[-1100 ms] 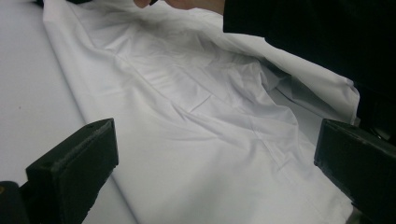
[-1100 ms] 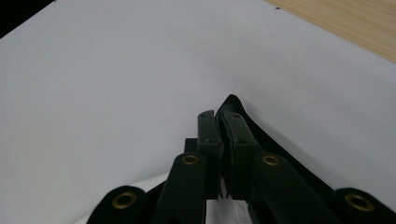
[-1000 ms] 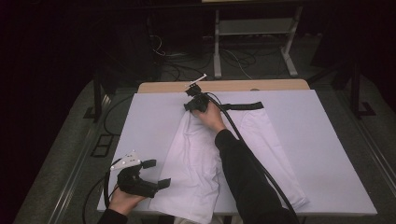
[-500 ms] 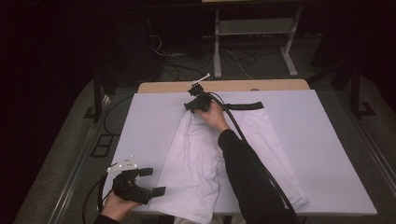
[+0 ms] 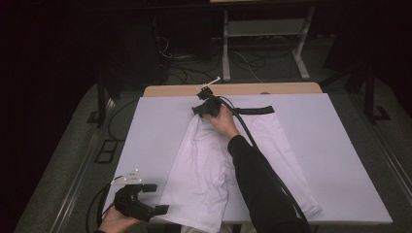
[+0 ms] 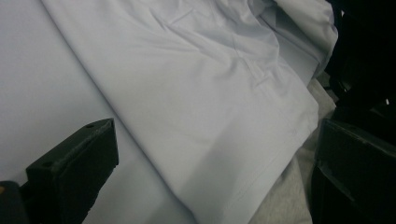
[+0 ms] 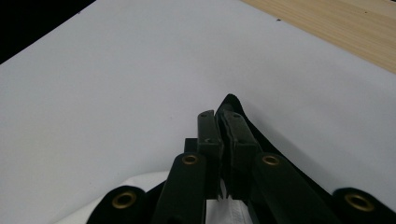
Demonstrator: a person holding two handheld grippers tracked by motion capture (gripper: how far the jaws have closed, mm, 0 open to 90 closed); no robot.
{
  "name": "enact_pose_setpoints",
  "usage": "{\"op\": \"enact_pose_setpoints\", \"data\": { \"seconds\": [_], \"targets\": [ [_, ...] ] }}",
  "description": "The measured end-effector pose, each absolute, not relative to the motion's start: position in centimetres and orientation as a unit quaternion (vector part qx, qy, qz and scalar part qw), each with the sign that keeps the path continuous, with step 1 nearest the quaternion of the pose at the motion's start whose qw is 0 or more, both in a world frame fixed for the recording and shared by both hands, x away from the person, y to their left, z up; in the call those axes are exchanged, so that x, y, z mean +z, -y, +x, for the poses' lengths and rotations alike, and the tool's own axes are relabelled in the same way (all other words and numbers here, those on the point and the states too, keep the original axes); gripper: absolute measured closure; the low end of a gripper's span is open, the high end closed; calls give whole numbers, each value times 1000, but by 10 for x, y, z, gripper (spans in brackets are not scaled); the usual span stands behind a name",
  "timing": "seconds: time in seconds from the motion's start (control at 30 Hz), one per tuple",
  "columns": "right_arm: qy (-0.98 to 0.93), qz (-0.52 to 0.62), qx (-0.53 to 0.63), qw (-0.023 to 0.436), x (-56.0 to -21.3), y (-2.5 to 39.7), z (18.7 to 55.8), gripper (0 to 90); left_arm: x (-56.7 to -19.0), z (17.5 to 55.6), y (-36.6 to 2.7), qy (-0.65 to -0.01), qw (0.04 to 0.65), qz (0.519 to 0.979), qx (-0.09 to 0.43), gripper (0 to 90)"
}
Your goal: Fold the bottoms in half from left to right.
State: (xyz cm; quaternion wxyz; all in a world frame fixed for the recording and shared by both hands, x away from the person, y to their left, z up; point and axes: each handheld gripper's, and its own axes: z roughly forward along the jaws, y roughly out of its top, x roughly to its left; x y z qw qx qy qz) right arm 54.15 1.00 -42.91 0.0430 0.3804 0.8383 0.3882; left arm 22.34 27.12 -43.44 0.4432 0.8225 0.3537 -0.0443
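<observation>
R arm stretched far fwd across the desk (image 5: 160, 126), dark sleeve, hand (image 5: 224, 120) wrapped round the right hand-held gripper (image 5: 204, 108) at the far end. Its jaws pressed tight together, a bit of black band (image 7: 233, 105) pinched between them, cable trailing back along the forearm. L hand (image 5: 114, 224) low at the near-left corner, L hand-held gripper (image 5: 154, 199) tilted, jaws spread wide apart, nothing between them, pointing toward the R arm.
</observation>
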Motion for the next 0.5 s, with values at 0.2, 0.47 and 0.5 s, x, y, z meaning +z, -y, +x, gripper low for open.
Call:
{"op": "enact_pose_setpoints", "data": {
  "seconds": [0.2, 0.47, 0.5],
  "targets": [
    [-838, 380, 389, 45, -429, -10, 541, 854, -440, 221, -270, -348, 418, 837, -60, 0],
    [-838, 382, 387, 50, -427, -9, 541, 854, -442, 216, -272, -337, 398, 851, -64, 11],
    [-838, 382, 387, 50, -427, -9, 541, 854, -442, 215, -273, -337, 403, 848, -64, 32]
  ]
}}
